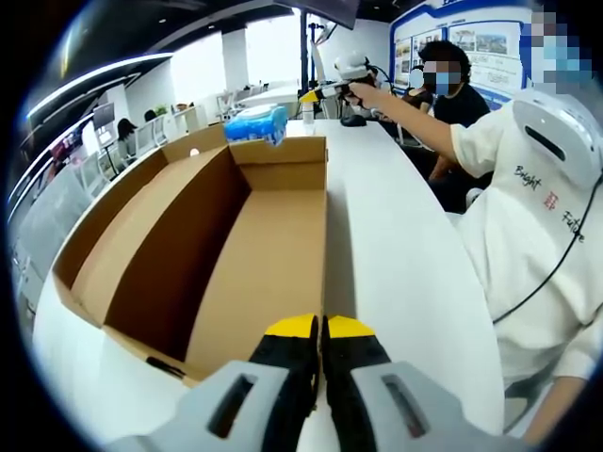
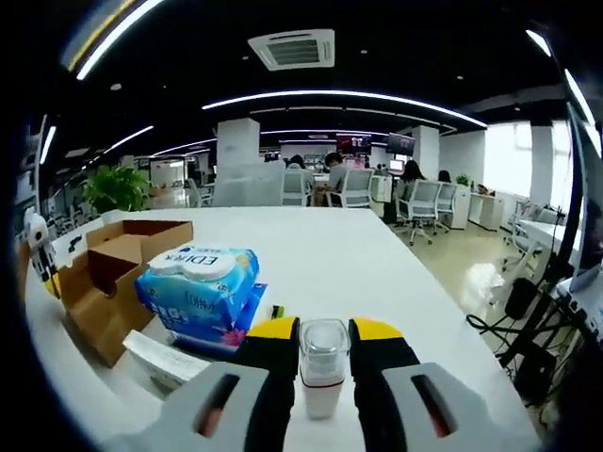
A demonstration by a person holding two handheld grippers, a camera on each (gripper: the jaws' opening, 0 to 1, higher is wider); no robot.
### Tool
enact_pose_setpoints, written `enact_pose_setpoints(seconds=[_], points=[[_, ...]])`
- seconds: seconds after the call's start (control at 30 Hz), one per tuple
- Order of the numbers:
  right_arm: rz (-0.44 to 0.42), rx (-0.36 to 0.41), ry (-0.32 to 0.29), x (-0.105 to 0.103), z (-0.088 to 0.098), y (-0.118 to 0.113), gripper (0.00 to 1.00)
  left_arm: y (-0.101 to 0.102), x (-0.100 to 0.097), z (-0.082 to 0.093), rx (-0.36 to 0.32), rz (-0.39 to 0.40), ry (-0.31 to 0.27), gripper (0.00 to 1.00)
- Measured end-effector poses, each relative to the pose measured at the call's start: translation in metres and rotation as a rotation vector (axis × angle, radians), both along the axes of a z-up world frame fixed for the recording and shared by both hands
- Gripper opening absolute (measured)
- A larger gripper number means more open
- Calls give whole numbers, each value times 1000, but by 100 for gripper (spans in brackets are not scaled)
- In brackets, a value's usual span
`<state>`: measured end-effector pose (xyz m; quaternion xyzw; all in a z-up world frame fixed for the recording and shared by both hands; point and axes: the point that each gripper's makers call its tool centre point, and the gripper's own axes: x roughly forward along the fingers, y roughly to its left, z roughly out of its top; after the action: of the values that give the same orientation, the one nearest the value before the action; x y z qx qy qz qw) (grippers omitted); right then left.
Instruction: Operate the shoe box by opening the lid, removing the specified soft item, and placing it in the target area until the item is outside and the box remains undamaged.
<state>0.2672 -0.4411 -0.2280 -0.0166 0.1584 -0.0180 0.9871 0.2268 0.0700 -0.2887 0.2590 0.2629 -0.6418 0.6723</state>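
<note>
The cardboard shoe box lies open on the white table, and its inside is bare. My left gripper is shut on the box's right wall near the close corner. A blue soft tissue pack lies just past the box's far end. In the right gripper view the pack rests on the table beside the box. My right gripper is closed onto a small clear bottle with a white base. In the left gripper view a person's hand holds the right gripper beyond the pack.
A person in a white top sits against the table's right edge, another behind. A white card lies under the pack. Office chairs and a plant stand past the table, which has open surface to the right.
</note>
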Motion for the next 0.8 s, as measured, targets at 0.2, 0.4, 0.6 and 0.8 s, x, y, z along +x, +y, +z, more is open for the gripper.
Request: enact_pose_setpoints(seconds=[0.2,0.4,0.6,0.8], points=[[-41,-4,-21,0,4,-2,33,0,0,0,-1,0,-2,1],[-49,1,-46,-2,11,0,36,0,0,0,0,-1,1,1],[-54,-36,-123,-6,30,10,51,1,1,0,-2,-2,2,1],[-47,-21,-183,-14,42,25,53,1,1,0,-1,-2,2,1]])
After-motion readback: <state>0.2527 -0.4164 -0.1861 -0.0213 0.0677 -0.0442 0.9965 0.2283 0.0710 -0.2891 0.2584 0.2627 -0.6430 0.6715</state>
